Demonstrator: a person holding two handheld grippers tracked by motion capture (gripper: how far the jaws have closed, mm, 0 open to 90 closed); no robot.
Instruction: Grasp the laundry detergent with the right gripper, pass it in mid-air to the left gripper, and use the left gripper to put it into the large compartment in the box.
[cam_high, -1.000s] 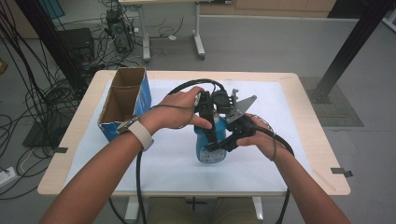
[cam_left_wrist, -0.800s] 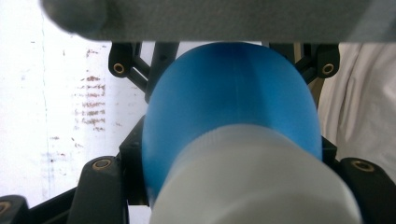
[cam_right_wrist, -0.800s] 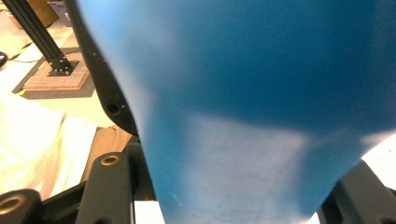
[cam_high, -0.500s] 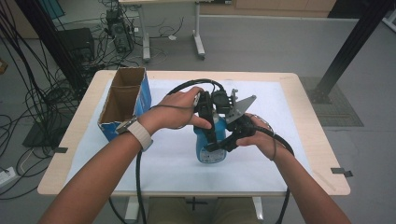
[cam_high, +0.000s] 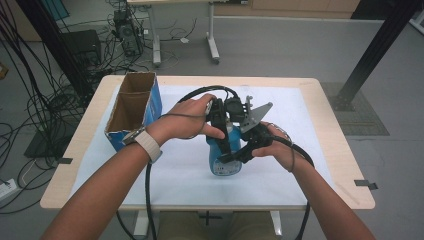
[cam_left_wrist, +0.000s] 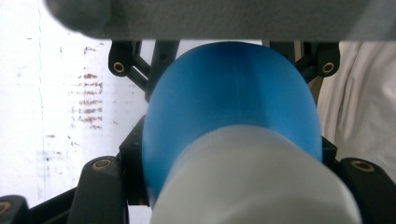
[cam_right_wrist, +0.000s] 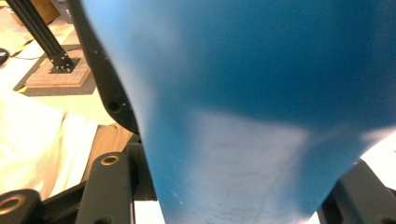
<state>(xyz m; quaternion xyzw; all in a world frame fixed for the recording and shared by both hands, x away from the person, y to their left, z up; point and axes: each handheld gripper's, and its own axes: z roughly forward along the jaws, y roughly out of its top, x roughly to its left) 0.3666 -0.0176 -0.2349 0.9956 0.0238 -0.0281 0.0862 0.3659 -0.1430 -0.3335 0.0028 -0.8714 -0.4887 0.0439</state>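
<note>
In the left gripper view we look between our jaws at a blue bottle (cam_left_wrist: 233, 107) that fills the gap from one jaw to the other, its pale lower band blurred at the bottom centre of the frame; the jaws pinch it from both sides. The right gripper view puts the same bottle (cam_right_wrist: 261, 93) even closer, a blue wall across most of the frame, with the right jaws pressed against its flanks at the bottom left and bottom right corners.

Neither close view tells how the bottle stands. That comes from the high view, where the bottle (cam_high: 225, 160) stands upright at the centre of the frame, its base on the white sheet (cam_high: 310, 120) covering the counter (cam_high: 340, 165). There the left gripper (cam_high: 221, 131) clamps it from the upper left and the right gripper (cam_high: 243, 150) from the right, lower down on the body, so the two sets of jaws nearly meet around it. The left hand (cam_high: 187, 119) and the right hand (cam_high: 279, 147) sit just outside them.

Farther out, in the left part of the high view, an open cardboard box (cam_high: 132, 107) with blue sides stands on the counter, well apart from the bottle. The right gripper view adds a black frame post (cam_right_wrist: 39, 32) in its upper left corner.
</note>
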